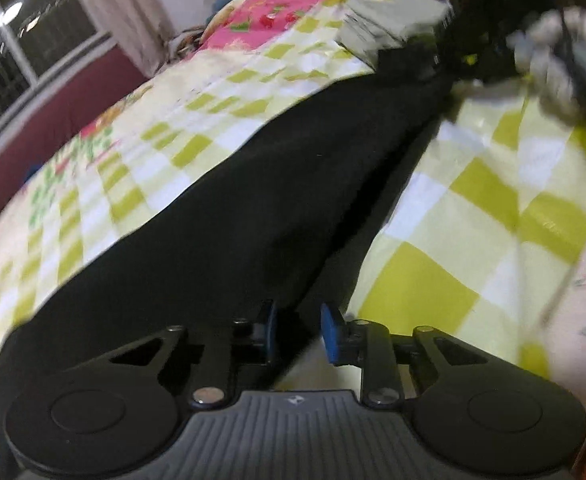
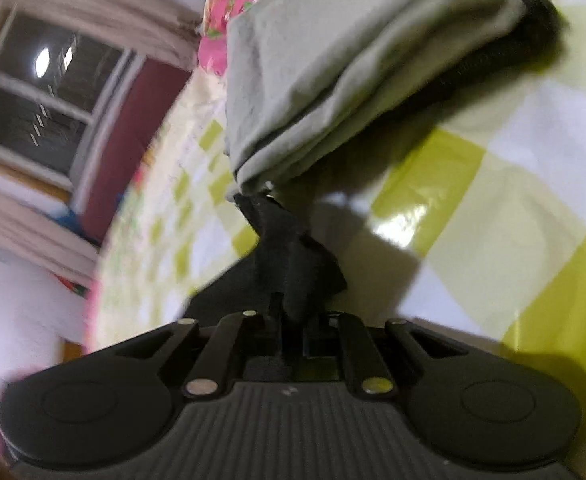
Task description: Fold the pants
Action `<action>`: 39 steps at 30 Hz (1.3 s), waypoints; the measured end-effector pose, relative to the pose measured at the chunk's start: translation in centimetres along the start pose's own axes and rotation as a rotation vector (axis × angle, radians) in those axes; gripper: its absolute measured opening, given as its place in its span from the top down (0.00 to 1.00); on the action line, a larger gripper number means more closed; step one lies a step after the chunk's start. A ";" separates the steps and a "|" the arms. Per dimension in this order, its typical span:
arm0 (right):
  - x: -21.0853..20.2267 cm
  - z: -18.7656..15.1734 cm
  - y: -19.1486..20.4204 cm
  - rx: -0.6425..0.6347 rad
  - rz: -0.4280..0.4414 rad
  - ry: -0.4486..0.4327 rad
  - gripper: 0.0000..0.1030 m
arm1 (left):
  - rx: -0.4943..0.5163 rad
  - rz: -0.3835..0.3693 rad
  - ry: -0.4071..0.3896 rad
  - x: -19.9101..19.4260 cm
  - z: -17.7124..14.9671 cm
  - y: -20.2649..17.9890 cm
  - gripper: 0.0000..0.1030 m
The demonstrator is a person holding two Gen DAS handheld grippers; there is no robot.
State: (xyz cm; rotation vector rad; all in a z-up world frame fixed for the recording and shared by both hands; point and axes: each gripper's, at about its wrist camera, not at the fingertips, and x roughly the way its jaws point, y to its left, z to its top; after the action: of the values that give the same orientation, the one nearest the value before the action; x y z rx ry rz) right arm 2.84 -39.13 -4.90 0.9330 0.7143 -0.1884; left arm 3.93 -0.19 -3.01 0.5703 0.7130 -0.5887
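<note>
Black pants [image 1: 277,184] lie stretched across a bed with a green-and-white checked sheet [image 1: 473,216]. My left gripper [image 1: 301,330] sits at their near end. Its blue pads [image 1: 330,334] stand apart, with the pants' edge in the gap and no visible pressing. In the right wrist view my right gripper [image 2: 293,320] is shut on a bunched fold of the black pants [image 2: 297,268], lifted off the sheet [image 2: 493,208]. The far end of the pants in the left wrist view is blurred, so the grip there is unclear.
A folded grey garment [image 2: 333,60] lies on the bed just beyond my right gripper, also seen as the grey stack [image 1: 393,24]. A window [image 2: 45,100] with curtains and a dark red wall stand past the bed's left side.
</note>
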 end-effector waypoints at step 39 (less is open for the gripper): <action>4.7 -30.0 26.2 -1.581 0.404 0.438 0.54 | 0.067 0.271 0.062 -4.4 -11.6 10.8 0.53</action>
State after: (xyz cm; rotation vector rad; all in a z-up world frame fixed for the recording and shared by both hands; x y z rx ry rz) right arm 3.65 0.82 -2.01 -0.4503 0.7858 0.8767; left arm 3.39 16.20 -4.02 0.7365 0.6621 -0.3453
